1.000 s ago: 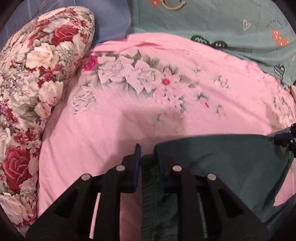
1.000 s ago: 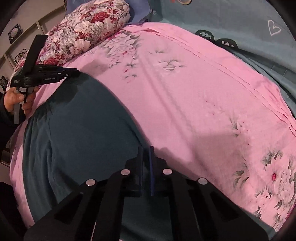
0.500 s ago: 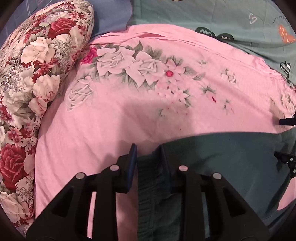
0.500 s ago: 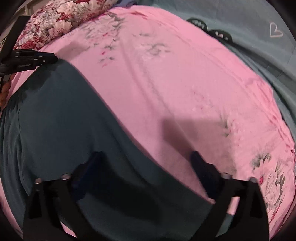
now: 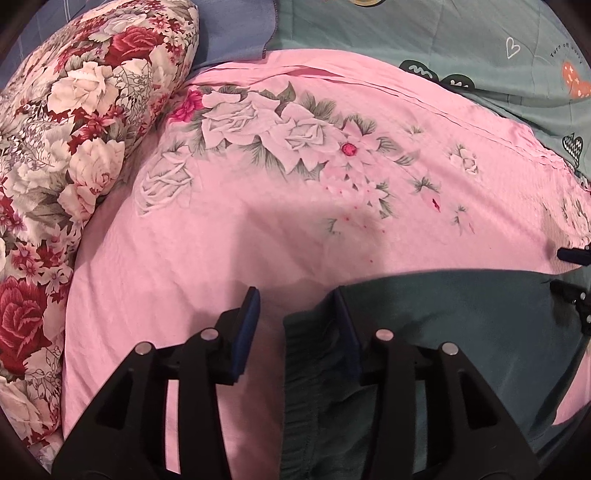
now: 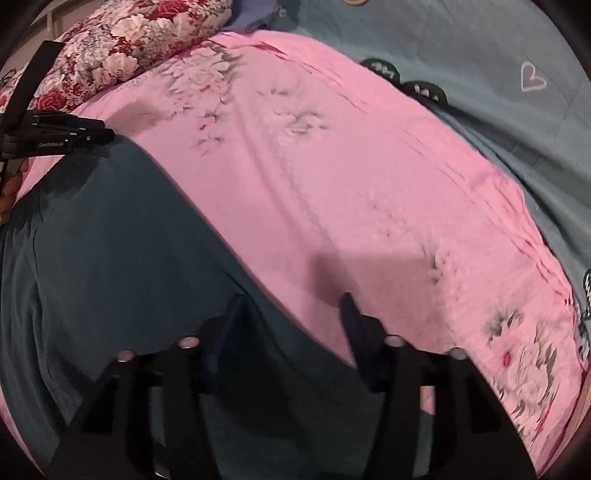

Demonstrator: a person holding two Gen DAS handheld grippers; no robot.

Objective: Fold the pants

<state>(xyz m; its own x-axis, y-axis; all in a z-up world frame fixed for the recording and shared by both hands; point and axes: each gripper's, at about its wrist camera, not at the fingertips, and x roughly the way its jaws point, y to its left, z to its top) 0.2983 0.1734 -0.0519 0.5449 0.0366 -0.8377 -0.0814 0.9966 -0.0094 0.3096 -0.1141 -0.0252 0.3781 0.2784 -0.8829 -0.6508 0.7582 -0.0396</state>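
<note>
Dark teal pants point(image 5: 461, 332) lie flat on a pink floral bedspread point(image 5: 295, 221). In the left wrist view my left gripper point(image 5: 295, 295) is open over the waistband corner, one finger on pink sheet, the other at the pants' edge. In the right wrist view the pants point(image 6: 110, 258) fill the lower left. My right gripper point(image 6: 291, 302) is open above the pants' far edge, holding nothing. The left gripper point(image 6: 55, 136) shows at the far left there, and the right gripper's tips point(image 5: 572, 273) show at the right edge of the left wrist view.
A red and white floral pillow point(image 5: 55, 166) lies to the left. A teal quilt with heart prints point(image 5: 443, 37) lies beyond the pink bedspread. A blue sheet point(image 5: 236, 29) shows at the back.
Both grippers have opened and let go of the pants, which now lie flat on the bed. The left gripper has drawn back slightly from the waistband corner.
</note>
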